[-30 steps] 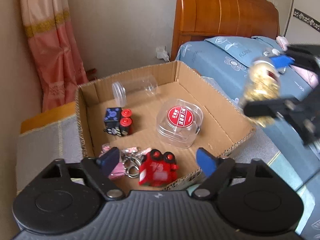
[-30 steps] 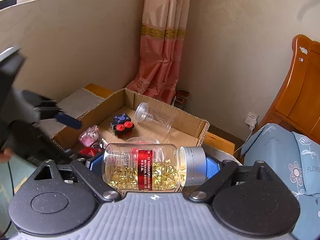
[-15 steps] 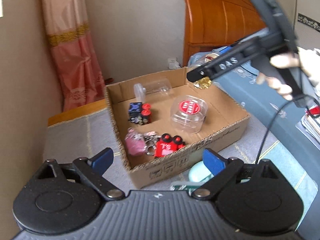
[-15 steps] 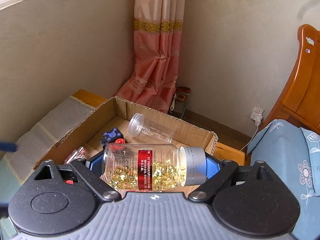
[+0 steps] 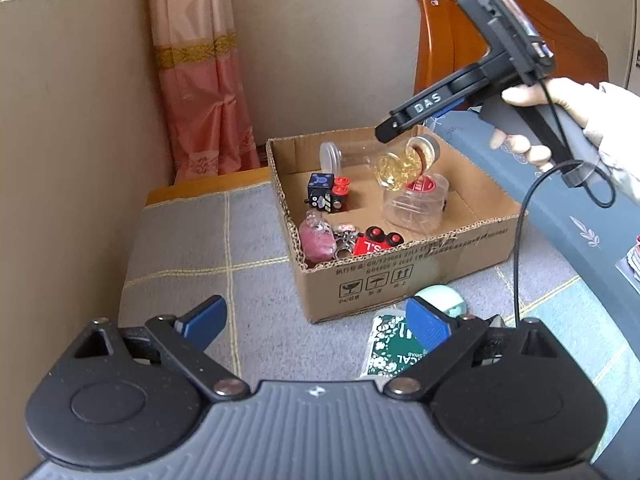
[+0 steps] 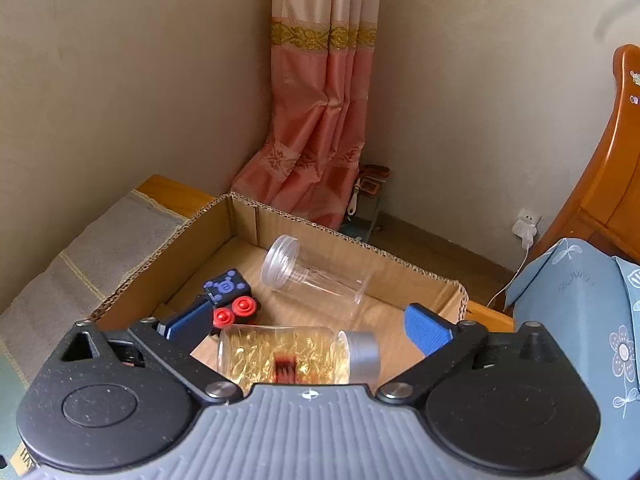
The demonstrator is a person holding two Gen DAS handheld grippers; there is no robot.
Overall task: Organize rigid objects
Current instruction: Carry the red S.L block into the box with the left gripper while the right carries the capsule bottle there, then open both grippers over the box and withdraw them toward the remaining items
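Right tongs (image 6: 308, 326) have just been spreading and now stand wide, their blue pads clear of the capsule bottle (image 6: 298, 356), which looks blurred, seemingly falling from between them. That bottle lies crosswise to the tongs, long axis running left to right, silver cap to the right. From the left wrist view it hangs tilted over the cardboard box (image 5: 404, 276), just above the round clear tub with a red label (image 5: 416, 204), so it will likely land on or beside that tub. Left tongs (image 5: 316, 320) are also spread and empty, near the box's front wall, with a green-labelled swab container (image 5: 390, 350) lying on the grey mat just beyond them, nearer to this hand.
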